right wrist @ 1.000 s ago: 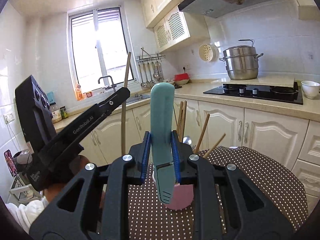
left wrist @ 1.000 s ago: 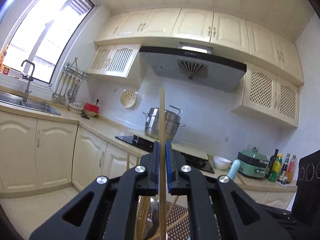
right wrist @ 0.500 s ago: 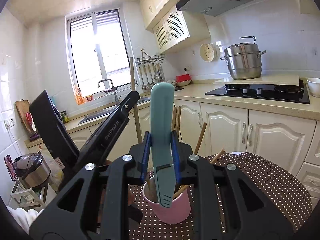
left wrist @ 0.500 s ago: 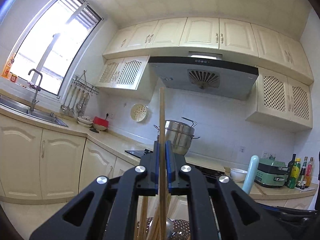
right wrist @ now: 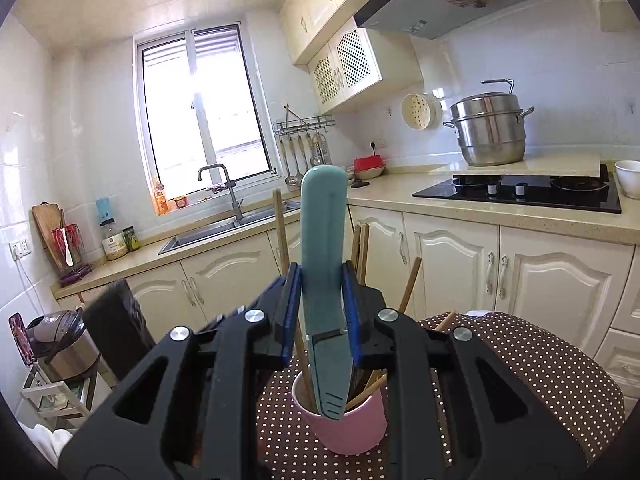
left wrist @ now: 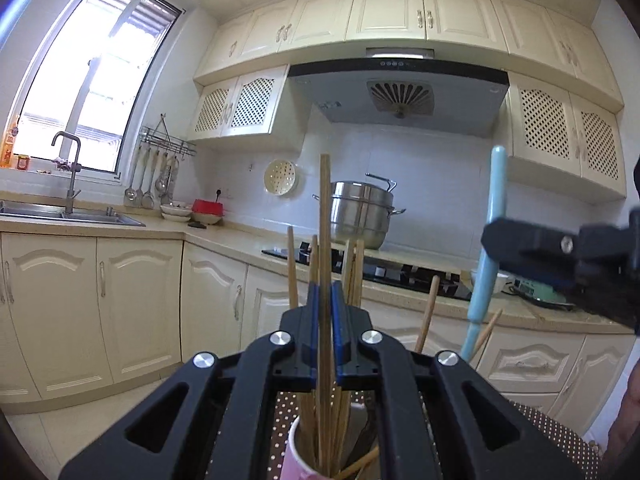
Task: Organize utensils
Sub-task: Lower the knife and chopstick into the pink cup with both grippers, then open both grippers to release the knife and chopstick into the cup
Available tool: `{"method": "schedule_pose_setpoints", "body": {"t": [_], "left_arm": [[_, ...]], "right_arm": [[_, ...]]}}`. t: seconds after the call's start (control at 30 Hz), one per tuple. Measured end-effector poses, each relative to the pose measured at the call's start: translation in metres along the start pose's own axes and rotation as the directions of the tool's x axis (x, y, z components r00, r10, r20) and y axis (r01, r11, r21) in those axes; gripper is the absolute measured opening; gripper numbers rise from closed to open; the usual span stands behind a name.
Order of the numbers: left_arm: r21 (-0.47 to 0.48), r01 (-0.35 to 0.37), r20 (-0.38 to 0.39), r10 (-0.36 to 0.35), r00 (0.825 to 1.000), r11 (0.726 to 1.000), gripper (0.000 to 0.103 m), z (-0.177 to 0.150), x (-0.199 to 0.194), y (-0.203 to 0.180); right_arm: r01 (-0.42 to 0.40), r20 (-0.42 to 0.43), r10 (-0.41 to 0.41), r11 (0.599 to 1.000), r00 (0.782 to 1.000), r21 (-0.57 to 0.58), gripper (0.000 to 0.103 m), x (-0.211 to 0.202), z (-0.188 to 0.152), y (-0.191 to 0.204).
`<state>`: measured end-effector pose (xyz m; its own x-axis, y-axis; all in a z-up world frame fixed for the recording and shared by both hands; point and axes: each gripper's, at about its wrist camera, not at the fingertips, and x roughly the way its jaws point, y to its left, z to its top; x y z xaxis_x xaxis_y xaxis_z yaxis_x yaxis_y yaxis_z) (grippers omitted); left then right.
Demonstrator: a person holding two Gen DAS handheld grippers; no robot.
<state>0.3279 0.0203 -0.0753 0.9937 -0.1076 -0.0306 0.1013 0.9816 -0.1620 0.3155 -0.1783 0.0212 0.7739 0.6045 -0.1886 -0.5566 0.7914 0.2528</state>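
My left gripper (left wrist: 325,308) is shut on a wooden chopstick (left wrist: 325,216) held upright, its lower end down in the pink cup (left wrist: 298,462) among several other chopsticks. My right gripper (right wrist: 321,300) is shut on a light-blue utensil (right wrist: 323,240), upright, its lower tip just inside the pink cup (right wrist: 352,426). The cup stands on a brown polka-dot table (right wrist: 540,364). In the left wrist view the blue utensil (left wrist: 490,240) and the right gripper show at the right. The left gripper's body shows dark at the left of the right wrist view.
Kitchen counter with a sink (right wrist: 224,228), a black hob (right wrist: 520,192) and a steel steamer pot (right wrist: 490,128) runs behind the table. A white bowl (right wrist: 628,178) sits by the hob. A bin (right wrist: 60,340) stands on the floor at the left.
Both grippers have come down toward the pink cup. The chopstick's lower end now sits in the cup and the blue utensil's tip has reached its mouth.
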Motion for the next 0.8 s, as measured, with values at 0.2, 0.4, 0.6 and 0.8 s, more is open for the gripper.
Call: {"method": "schedule_pose_setpoints", "body": {"t": [0.2, 0.4, 0.6, 0.8], "left_arm": [[-0.008, 0.013, -0.052, -0.013, 0.999, 1.000, 0.006, -0.012, -0.011, 0.008], [-0.007, 0.018, -0.095, -0.019, 0.995, 1.000, 0.007, -0.014, -0.011, 0.013], [-0.021, 0.021, -0.145, -0.024, 0.989, 1.000, 0.007, -0.013, -0.010, 0.018], [-0.038, -0.006, -0.161, -0.001, 0.987, 0.999, 0.050, -0.006, -0.019, 0.025]], "right_arm": [[0.016, 0.014, -0.016, 1.000, 1.000, -0.009, 0.021, 0.004, 0.001, 0.007], [0.036, -0.025, -0.036, 0.999, 0.999, -0.018, 0.021, 0.014, -0.009, 0.010], [0.050, -0.056, -0.050, 0.999, 0.997, -0.010, 0.021, 0.018, -0.019, 0.007], [0.061, -0.087, -0.063, 0.998, 0.994, -0.029, 0.021, 0.018, -0.031, 0.011]]}}
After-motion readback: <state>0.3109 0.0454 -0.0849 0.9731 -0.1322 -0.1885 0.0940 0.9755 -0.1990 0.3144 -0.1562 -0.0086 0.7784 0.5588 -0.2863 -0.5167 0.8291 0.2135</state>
